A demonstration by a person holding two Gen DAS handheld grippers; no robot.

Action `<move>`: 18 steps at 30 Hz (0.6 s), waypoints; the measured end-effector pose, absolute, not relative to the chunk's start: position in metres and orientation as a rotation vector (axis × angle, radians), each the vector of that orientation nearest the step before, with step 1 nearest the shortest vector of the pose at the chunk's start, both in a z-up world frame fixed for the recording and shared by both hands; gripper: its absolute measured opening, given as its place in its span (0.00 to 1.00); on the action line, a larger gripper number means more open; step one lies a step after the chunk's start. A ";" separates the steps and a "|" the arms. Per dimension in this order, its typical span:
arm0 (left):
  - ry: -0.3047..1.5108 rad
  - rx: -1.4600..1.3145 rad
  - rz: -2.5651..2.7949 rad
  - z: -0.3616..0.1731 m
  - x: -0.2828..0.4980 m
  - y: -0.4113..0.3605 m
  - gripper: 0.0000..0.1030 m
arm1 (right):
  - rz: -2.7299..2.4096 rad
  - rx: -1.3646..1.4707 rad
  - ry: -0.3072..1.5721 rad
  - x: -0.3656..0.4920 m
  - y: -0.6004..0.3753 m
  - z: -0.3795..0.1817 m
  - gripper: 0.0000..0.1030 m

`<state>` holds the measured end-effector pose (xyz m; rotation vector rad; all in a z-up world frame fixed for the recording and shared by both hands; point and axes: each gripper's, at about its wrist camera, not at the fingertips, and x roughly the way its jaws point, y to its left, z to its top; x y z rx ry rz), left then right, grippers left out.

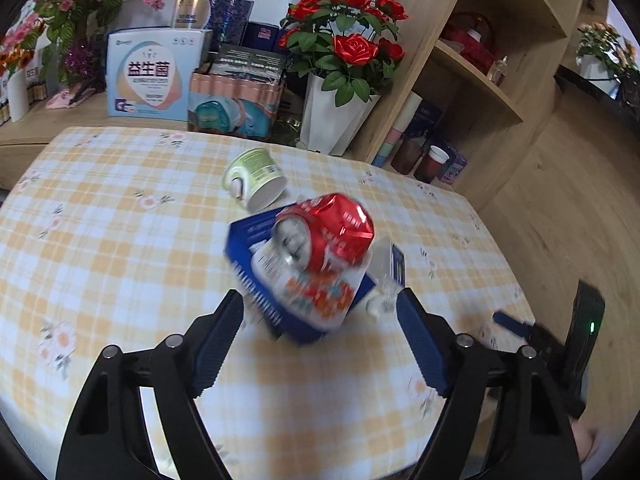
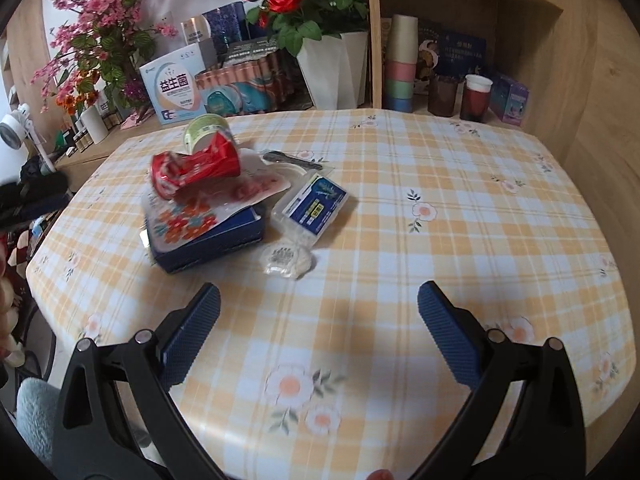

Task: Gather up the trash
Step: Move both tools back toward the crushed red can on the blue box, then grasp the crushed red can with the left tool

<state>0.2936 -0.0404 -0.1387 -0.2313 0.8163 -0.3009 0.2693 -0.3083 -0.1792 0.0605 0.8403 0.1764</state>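
A crushed red can [image 1: 332,236] lies on a flower-printed wrapper [image 1: 320,296] on top of a blue box [image 1: 256,272], on the yellow checked table [image 1: 120,220]. A green-and-white paper cup [image 1: 256,178] lies on its side behind them. My left gripper [image 1: 320,296] is open, its tips either side of the box's near corner without touching it. In the right wrist view the can [image 2: 196,170] and the box [image 2: 208,240] sit at the left. Beside them lie a clear pack with a blue label [image 2: 314,204] and a small crumpled wrapper [image 2: 286,260]. My right gripper [image 2: 320,292] is open above bare cloth, just short of the wrapper.
A white pot of red roses [image 1: 340,80], printed boxes [image 1: 148,76] and pink flowers [image 2: 100,28] stand on the ledge behind the table. A wooden shelf unit [image 1: 480,80] with stacked cups [image 2: 400,64] rises at the right. The table edge [image 2: 600,380] curves close at the right.
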 end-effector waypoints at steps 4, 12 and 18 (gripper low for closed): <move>0.866 -0.254 -0.248 -0.155 0.345 -0.065 0.69 | 0.175 0.104 0.862 0.291 -0.315 -0.194 0.95; 0.961 -0.318 -0.100 -0.198 0.394 -0.063 0.60 | 0.189 0.108 0.879 0.314 -0.320 -0.211 0.95; 0.932 -0.319 -0.119 -0.196 0.391 -0.057 0.31 | 0.197 0.128 0.895 0.322 -0.322 -0.219 0.95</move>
